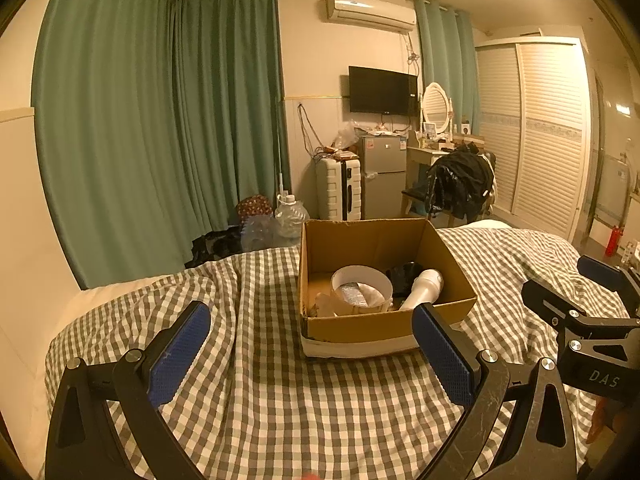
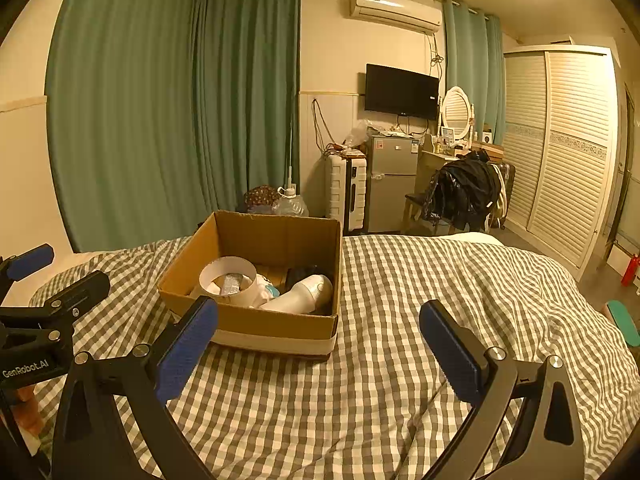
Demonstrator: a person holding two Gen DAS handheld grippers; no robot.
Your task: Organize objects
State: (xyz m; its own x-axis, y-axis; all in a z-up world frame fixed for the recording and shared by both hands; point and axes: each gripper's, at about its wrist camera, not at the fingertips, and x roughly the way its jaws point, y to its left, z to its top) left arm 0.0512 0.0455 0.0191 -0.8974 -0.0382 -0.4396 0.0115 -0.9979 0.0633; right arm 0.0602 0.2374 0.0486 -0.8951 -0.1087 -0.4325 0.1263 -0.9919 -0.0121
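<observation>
An open cardboard box [image 1: 360, 326] sits on the checked bed cover; it also shows in the right wrist view [image 2: 276, 326]. Inside lie a white round tub [image 1: 362, 290] [image 2: 232, 280], a white bottle-shaped item on its side [image 1: 422, 286] [image 2: 300, 296] and something black [image 1: 404, 274]. My left gripper [image 1: 312, 344] is open and empty, just in front of the box. My right gripper [image 2: 320, 344] is open and empty, to the right of the box's front corner. Each gripper shows at the edge of the other's view.
The checked bed cover [image 1: 280, 400] [image 2: 460, 280] fills the foreground. Beyond the bed are green curtains [image 1: 160, 120], water jugs [image 1: 290, 214], a white suitcase [image 1: 338, 188], a small fridge [image 1: 382, 176], a chair with a black jacket [image 1: 460, 184] and a slatted wardrobe [image 1: 540, 132].
</observation>
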